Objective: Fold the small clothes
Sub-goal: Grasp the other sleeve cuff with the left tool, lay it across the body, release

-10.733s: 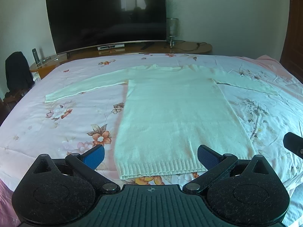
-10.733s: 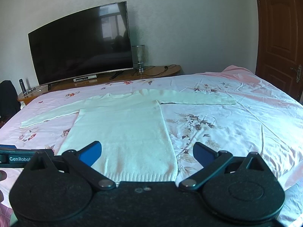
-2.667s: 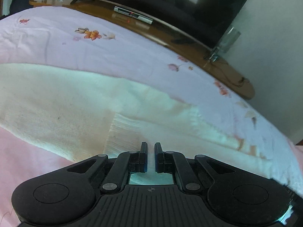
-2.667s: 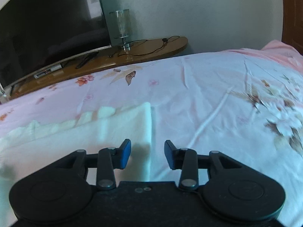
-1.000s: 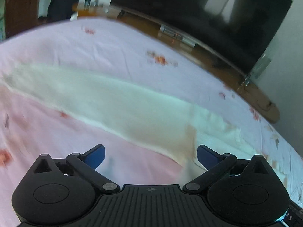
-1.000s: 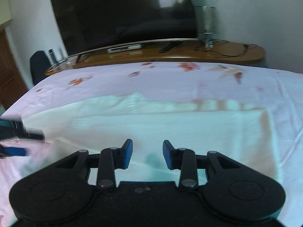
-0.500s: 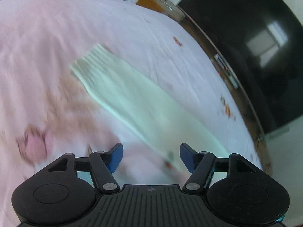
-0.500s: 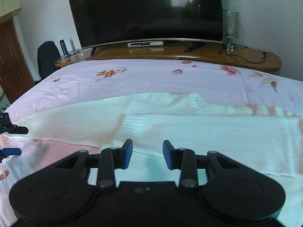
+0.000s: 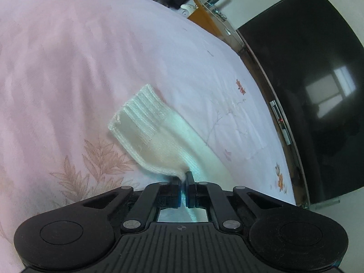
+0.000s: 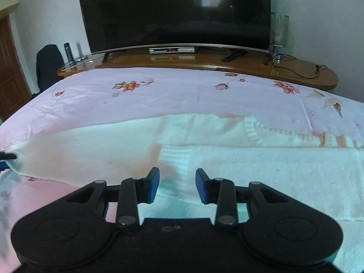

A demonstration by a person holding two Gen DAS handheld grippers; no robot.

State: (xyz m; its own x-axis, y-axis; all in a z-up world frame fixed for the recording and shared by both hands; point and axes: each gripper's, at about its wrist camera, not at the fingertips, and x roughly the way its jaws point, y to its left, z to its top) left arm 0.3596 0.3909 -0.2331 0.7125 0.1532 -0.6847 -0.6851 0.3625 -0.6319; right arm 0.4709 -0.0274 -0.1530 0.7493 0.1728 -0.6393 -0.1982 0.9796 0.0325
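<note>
A white knit sweater (image 10: 227, 166) lies on the pink floral bedsheet (image 10: 182, 91). Its right sleeve is folded across the chest. My left gripper (image 9: 183, 177) is shut on the edge of the left sleeve (image 9: 154, 141), just behind the ribbed cuff (image 9: 138, 111), and lifts it slightly. My right gripper (image 10: 178, 183) is open and empty, hovering low over the sweater where the left sleeve (image 10: 91, 150) meets the body. The left gripper's tip (image 10: 6, 157) shows at the far left edge of the right wrist view.
A large dark TV (image 10: 175, 11) stands on a curved wooden console (image 10: 204, 61) beyond the bed's far edge, with a glass lamp (image 10: 279, 34), cables and a remote. A dark chair (image 10: 49, 66) stands at the left. A wooden door (image 10: 9, 75) is further left.
My left gripper has moved out along the left sleeve to near its cuff and shut on the sleeve's edge. My right gripper has stayed open and drifted left over the sweater.
</note>
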